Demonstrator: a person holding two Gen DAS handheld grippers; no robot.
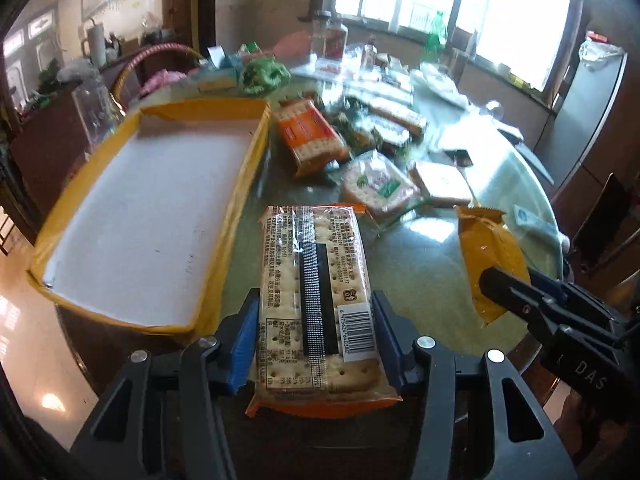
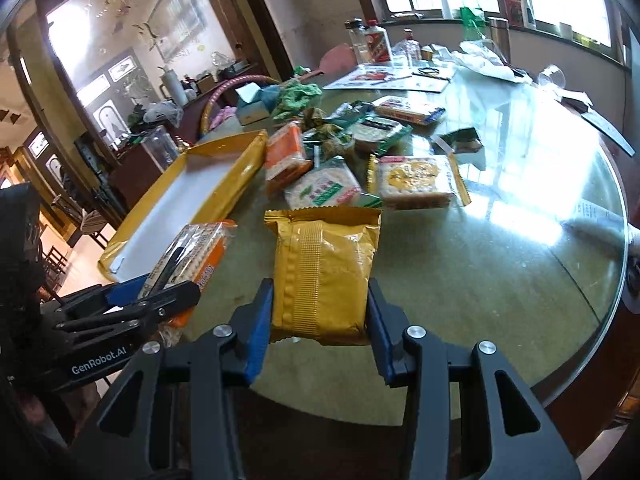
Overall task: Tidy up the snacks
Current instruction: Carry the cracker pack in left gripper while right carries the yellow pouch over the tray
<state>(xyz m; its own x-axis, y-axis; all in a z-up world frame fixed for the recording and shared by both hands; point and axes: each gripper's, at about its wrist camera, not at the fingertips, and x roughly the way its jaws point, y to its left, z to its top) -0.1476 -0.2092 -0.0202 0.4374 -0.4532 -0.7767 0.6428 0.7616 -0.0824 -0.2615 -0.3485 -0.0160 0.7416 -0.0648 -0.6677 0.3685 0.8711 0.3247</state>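
At the far left, a shallow yellow-walled tray (image 1: 132,216) with a white floor lies on the round glass worktop (image 1: 420,272), its long side running away from the camera.

Just right of the tray, the left gripper (image 1: 316,336) has its jaws closed against the two long edges of a clear-wrapped cracker pack (image 1: 316,280) with orange ends. The pack sits squarely between the blue pads (image 1: 242,344), its barcode end near the right pad and its far end reaching well past the fingertips, above the worktop. From the right wrist view, the same pack appears tilted, edge-on, beside the tray's near corner.

Beyond it, in the middle of the worktop, a loose heap of snack packs spreads out: an orange cracker pack (image 1: 310,136) nearest the tray, a green-and-red labelled cracker pack (image 1: 378,188) just right of it, and a yellow-trimmed cracker pack (image 2: 416,182) further right, with green-wrapped packs (image 2: 372,132) behind.

To the right, the right gripper (image 2: 320,316) has its jaws shut on the lower sides of a gold foil snack bag (image 2: 324,272). The bag stands upright between the pads, its crimped top edge well above the fingertips, and its bottom seam hangs just below them. The two held packs sit near each other, apart.
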